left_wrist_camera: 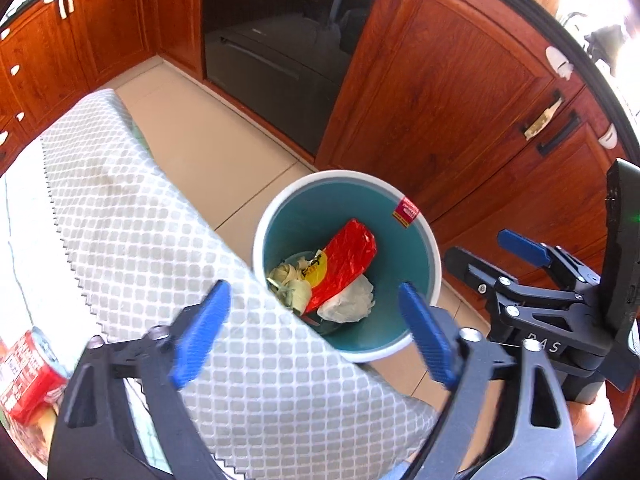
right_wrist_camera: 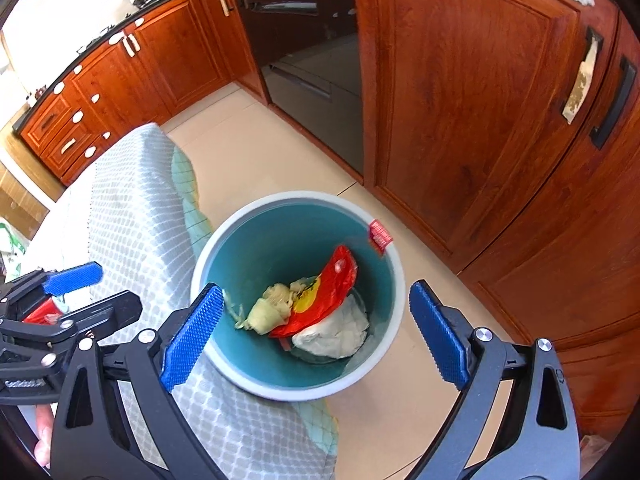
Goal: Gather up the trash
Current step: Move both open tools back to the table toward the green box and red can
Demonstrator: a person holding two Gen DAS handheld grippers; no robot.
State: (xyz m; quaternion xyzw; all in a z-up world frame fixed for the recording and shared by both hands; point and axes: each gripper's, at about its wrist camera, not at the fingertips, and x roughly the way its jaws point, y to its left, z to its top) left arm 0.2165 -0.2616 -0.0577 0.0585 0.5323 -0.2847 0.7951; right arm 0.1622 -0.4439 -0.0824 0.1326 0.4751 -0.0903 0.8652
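Cabinets of reddish wood fill the background, with a dark oven set between them above a pale tiled floor. Nearer, a table draped in a white honeycomb cloth reaches almost to a bin standing on the floor (white outside, teal inside). Inside the bin lie a red and yellow wrapper, a crumpled white tissue and some pale scraps. A red can sits on the table at the left edge. Both grippers hover above the bin: the left gripper and the right gripper each have their blue jaws spread wide, holding nothing.
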